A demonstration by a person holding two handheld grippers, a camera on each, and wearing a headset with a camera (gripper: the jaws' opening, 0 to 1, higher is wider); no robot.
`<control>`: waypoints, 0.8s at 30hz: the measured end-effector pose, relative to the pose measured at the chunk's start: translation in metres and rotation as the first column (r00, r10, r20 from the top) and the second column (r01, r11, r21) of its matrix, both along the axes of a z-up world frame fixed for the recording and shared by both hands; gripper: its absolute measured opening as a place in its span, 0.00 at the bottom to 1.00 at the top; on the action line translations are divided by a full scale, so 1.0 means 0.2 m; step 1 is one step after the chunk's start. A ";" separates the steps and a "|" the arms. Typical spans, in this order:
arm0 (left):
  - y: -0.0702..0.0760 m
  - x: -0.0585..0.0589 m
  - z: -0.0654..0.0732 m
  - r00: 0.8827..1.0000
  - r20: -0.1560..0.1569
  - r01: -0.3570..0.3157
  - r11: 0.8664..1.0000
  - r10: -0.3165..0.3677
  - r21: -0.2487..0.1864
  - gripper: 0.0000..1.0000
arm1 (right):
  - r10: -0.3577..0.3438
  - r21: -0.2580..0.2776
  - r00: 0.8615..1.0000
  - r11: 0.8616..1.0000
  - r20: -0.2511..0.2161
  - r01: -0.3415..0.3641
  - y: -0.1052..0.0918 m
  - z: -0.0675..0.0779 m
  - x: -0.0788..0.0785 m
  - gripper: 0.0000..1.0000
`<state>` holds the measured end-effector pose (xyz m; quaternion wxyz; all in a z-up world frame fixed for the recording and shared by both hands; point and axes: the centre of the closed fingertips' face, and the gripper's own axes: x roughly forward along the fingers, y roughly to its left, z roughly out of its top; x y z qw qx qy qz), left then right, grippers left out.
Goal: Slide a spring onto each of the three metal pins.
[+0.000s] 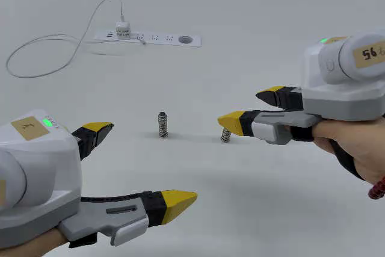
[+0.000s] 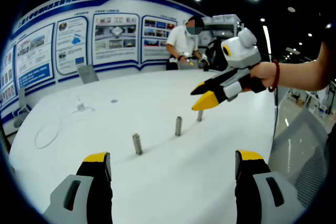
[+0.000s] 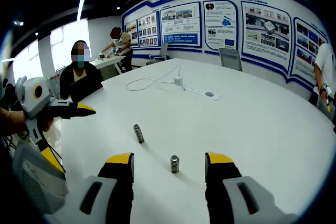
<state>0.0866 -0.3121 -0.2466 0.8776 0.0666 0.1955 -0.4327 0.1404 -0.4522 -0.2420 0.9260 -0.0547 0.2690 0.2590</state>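
The left tongs (image 1: 141,164) hover low over the near left of the tabletop (image 1: 252,203), spread wide and holding nothing. Far back, a power strip (image 1: 150,38) lies with a white cable looping off to the left. At mid-table the first pin (image 1: 162,124) stands upright with a spring (image 1: 162,128) coiled around it. To its right the second pin (image 1: 226,136) also shows coils, its top hidden under the lower tip of the right tongs (image 1: 242,108), which are parted and empty. The left gripper view shows a third pin (image 2: 200,115) just below that tip; I cannot tell whether it carries a spring.
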 end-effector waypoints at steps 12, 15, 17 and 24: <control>0.03 0.01 0.00 0.999 -0.007 -0.031 0.999 0.031 0.014 1.00 | -0.061 0.016 0.998 0.998 -0.003 0.061 -0.17 -0.02 -0.09 0.63; 0.04 0.02 0.00 0.999 -0.010 -0.039 0.999 0.039 0.008 1.00 | -0.066 0.014 0.998 0.998 -0.009 0.066 -0.20 -0.03 -0.12 0.63; 0.04 0.02 0.00 0.999 -0.013 -0.044 0.999 0.044 0.015 1.00 | -0.072 0.012 0.997 0.997 -0.009 0.072 -0.22 -0.04 -0.14 0.64; 0.05 0.02 -0.01 0.999 -0.020 -0.050 0.999 0.051 0.021 1.00 | -0.075 0.035 0.997 0.997 -0.025 0.076 -0.27 -0.08 -0.21 0.67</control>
